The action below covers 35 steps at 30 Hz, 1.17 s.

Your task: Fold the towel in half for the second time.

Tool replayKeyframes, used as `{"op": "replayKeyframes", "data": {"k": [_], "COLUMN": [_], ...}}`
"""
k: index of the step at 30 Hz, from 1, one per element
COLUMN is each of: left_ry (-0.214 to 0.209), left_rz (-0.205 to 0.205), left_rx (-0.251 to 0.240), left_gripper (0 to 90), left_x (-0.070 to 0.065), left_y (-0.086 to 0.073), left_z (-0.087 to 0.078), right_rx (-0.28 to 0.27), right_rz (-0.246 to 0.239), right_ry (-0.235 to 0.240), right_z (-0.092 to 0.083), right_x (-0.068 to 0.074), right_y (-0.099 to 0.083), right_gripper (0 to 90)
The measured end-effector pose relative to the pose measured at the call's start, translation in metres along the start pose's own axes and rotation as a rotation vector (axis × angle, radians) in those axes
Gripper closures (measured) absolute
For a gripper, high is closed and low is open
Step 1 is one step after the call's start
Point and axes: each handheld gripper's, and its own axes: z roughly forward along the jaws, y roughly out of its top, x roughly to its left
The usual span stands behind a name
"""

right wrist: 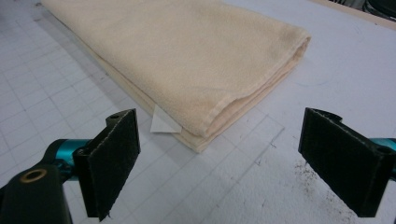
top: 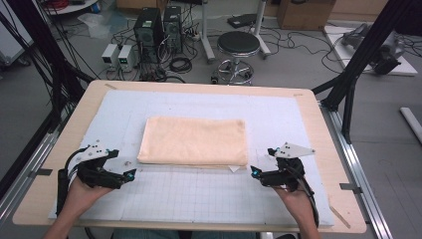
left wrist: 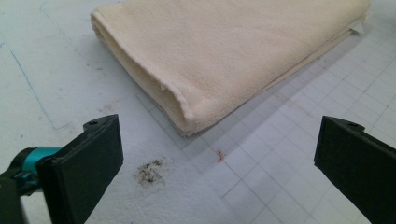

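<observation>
Cream folded towel lies flat mid-mat, seemingly several layers thick.

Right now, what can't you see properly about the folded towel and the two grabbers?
- Towel: what lies under it or inside its folds is covered by its own top layer in the high view.
- White tag: mostly tucked under the towel's corner in the right gripper view; any print is too small to tell.
- Left gripper and right gripper: their jaws stand open, but each gripper view's bottom edge cuts them off.
</observation>
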Motion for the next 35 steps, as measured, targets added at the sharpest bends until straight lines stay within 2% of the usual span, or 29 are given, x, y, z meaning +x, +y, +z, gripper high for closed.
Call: {"op": "replayKeyframes", "data": {"k": [7,18,27,30,35], "left_ry": [0.003,-0.001,-0.004,-0.001,0.001], "left_rz": [0.009,0.02,0.025,0.041,0.033], "left_rx": [0.008,0.017,0.012,0.013,0.004], "left_gripper": [1.7,1.7,1.7,1.7,1.7], "left_x": [0.0,-0.009,-0.013,-0.014,-0.013], "left_y": [-0.004,-0.013,-0.013,-0.012,-0.012], "left_z": [-0.004,-0.01,-0.01,-0.009,-0.01], "right_rx": [-0.008,-0.015,-0.018,-0.021,-0.027], "right_rz": [0.003,0.007,0.004,0.002,-0.001], "right_ry": [-0.007,-0.012,-0.017,-0.016,-0.013], "right_z": [-0.007,-0.018,-0.022,-0.022,-0.02], "right_x": [0.002,0.007,0.01,0.01,0.011], "right_y": [-0.007,-0.017,-0.021,-0.021,-0.02], "right_gripper": [11.9,12.0,12.0,12.0,12.0]}}
